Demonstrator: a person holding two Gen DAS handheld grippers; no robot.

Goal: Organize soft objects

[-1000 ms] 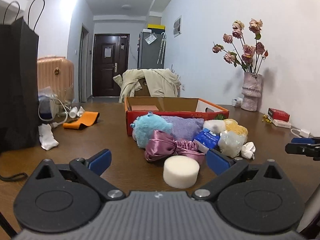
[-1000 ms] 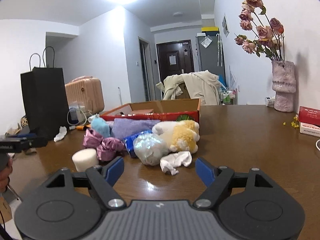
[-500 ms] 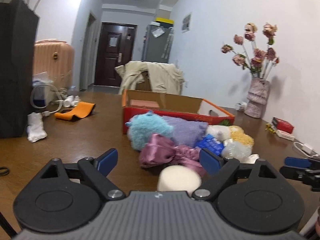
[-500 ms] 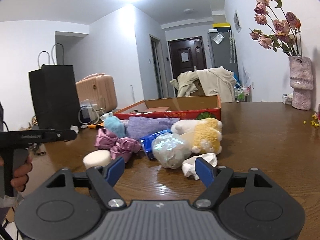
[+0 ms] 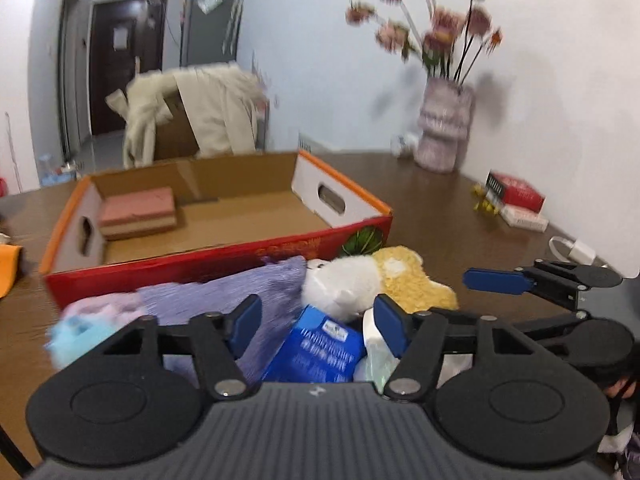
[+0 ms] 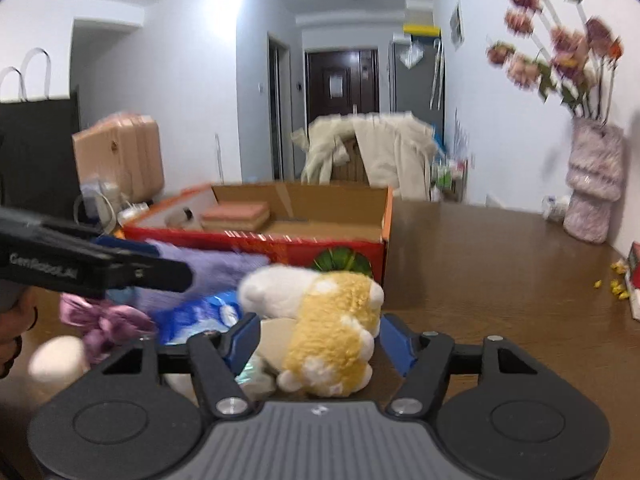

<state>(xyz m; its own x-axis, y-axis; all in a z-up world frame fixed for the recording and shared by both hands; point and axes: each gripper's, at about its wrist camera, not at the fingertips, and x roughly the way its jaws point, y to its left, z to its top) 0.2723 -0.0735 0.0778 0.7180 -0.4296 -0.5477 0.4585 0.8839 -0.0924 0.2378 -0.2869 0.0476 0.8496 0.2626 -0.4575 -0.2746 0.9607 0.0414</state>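
Observation:
A pile of soft things lies before a red cardboard box [image 5: 224, 256]: a purple towel [image 5: 240, 292], a light blue plush [image 5: 80, 336], a blue tissue pack [image 5: 316, 348] and a white-and-yellow plush [image 5: 372, 280]. My left gripper [image 5: 316, 320] is open above the tissue pack and towel. My right gripper [image 6: 318, 340] is open, its fingers either side of the white-and-yellow plush [image 6: 332, 320]. A pink satin scrunchie [image 6: 104, 320] and a white sponge [image 6: 56, 360] lie at the left. The box [image 6: 304, 240] holds a pink block [image 6: 236, 216].
A vase of dried flowers [image 5: 444, 128] stands at the back right. Red and white packets [image 5: 516, 200] and a charger [image 5: 572, 248] lie by the wall. A black bag [image 6: 36, 152] and a suitcase [image 6: 120, 156] stand left. A coat-draped chair [image 6: 372, 152] is behind the table.
Both grippers have moved forward and up over the pile, close to the box. The right gripper now straddles the white-and-yellow plush; the left one is over the tissue pack.

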